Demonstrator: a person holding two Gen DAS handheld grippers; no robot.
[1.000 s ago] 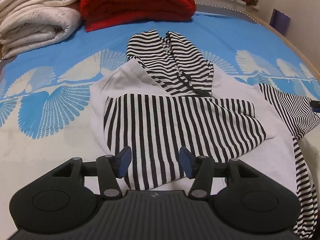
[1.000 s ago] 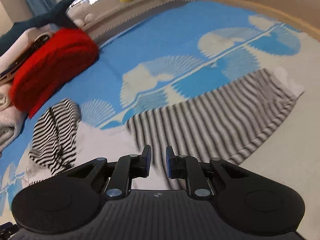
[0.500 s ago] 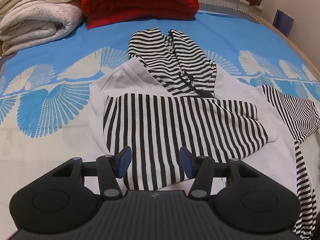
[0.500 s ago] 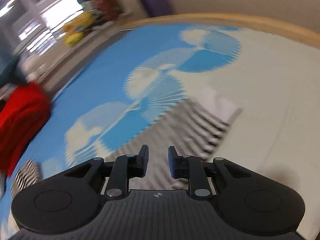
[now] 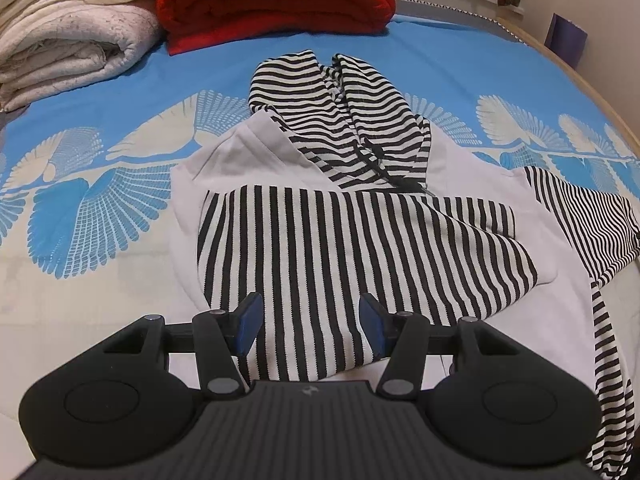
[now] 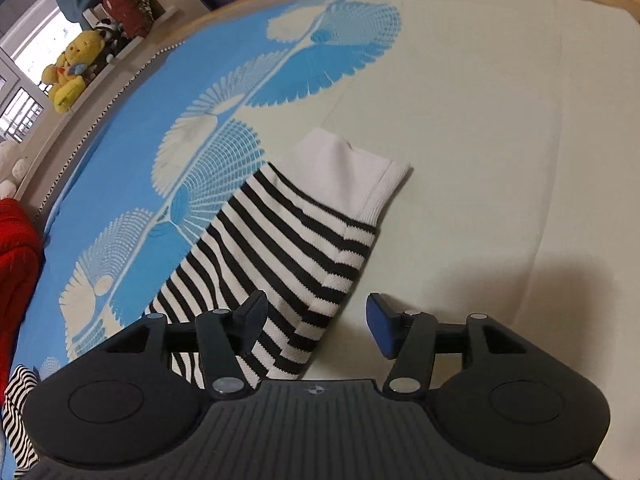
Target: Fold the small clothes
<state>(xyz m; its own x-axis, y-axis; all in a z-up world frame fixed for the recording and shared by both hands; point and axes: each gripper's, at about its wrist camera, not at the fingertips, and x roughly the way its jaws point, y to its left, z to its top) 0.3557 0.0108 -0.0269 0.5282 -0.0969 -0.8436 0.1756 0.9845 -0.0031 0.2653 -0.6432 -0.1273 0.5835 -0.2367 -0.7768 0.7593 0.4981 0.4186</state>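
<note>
Bed (image 5: 100,272): blue-and-cream cover carrying everything.
Folded blankets: red one (image 5: 272,0) and cream ones (image 5: 68,32) at the far edge.
Hooded top (image 5: 340,248): striped and white, mid-bed, one sleeve folded across its body.
Other sleeve (image 6: 280,248): stretched flat towards the bed's side edge, white cuff outermost.
Left gripper (image 5: 310,322): jaws apart, empty, above the folded sleeve.
Right gripper (image 6: 316,320): jaws just opened wide, holding nothing, sleeve below.
</note>
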